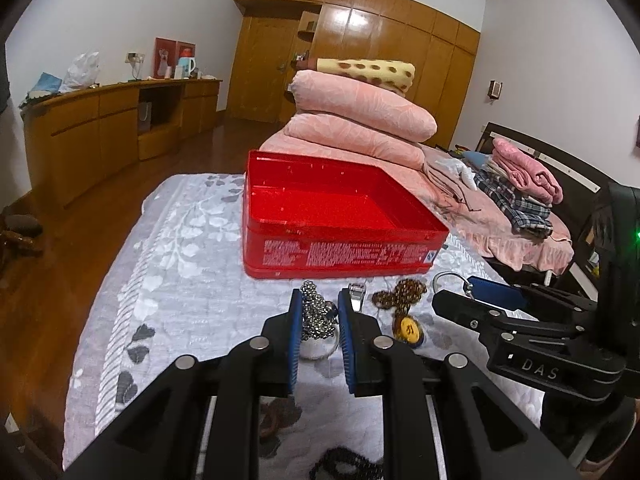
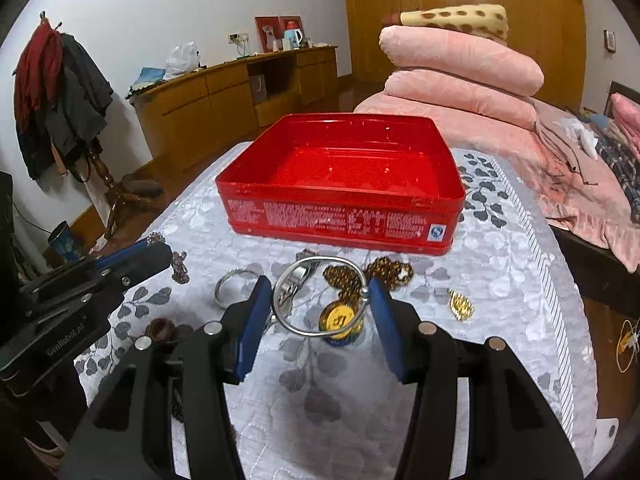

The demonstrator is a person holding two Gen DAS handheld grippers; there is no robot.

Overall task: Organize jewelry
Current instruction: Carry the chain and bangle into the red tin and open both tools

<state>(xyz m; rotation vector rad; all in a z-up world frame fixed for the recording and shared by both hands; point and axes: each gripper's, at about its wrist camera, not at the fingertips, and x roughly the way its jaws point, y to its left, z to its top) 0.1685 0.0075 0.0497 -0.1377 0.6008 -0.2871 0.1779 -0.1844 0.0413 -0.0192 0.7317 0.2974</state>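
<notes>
Left gripper (image 1: 318, 310) closed on a silvery beaded chain bunched into a clump (image 1: 316, 314), blue pads pressed against both sides of it, clump raised off the grey floral bedspread (image 1: 180, 280). Below and behind that clump, a plain silver bangle (image 2: 234, 284) lying flat on the bedspread.

Right gripper (image 2: 318, 308) closed on a thin silver wire bangle with a small ball end (image 2: 316, 296), one blue pad touching each side of the ring, ring tilted and lifted clear of the cloth.

Open rectangular red metal tin with white printed text on its side (image 2: 340, 184) standing on the bedspread just beyond both grippers, nothing visible inside.

Between the tin and the grippers, on the bedspread: a heap of gold-brown beads (image 2: 372, 274), a round yellow pendant with a dark character on it (image 2: 340, 320) just under the held wire bangle, a silver clip-shaped piece (image 1: 357, 294), and a small gold leaf-shaped charm (image 2: 462, 304) off to the right, well apart from the rest. Near the left gripper's body, a small dark brown ring (image 2: 162, 330). At the bottom of the left wrist view, a string of dark beads (image 1: 344, 464), partly hidden by the gripper frame.

Beyond the tin, folded pink quilts (image 1: 360, 120) stacked on the bed.
</notes>
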